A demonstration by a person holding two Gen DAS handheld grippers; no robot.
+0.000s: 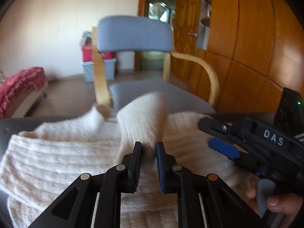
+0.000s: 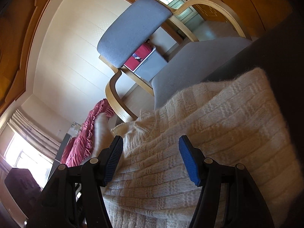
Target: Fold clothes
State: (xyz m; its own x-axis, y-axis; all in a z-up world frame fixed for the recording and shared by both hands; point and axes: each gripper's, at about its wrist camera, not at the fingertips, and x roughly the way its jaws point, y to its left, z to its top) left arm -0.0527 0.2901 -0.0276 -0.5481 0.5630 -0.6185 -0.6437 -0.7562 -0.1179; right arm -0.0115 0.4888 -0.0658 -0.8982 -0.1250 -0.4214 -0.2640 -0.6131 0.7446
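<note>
A cream knitted sweater [image 1: 57,152] lies spread on a dark table [image 1: 11,125]. My left gripper [image 1: 149,148] is shut on a sleeve [image 1: 144,117] of the sweater and holds it lifted above the body of the garment. My right gripper [image 1: 212,134] shows at the right of the left wrist view, low over the sweater's right part. In the right wrist view my right gripper [image 2: 151,142] is open, and its fingers straddle the sweater [image 2: 209,125] without holding it.
A chair with a blue-grey back [image 1: 133,34], seat and bent wooden arms [image 1: 205,70] stands just past the table's far edge. Wooden wardrobe doors [image 1: 256,38] fill the right. A pink bedspread [image 1: 20,83] lies at the left. Boxes [image 1: 89,66] stand by the wall.
</note>
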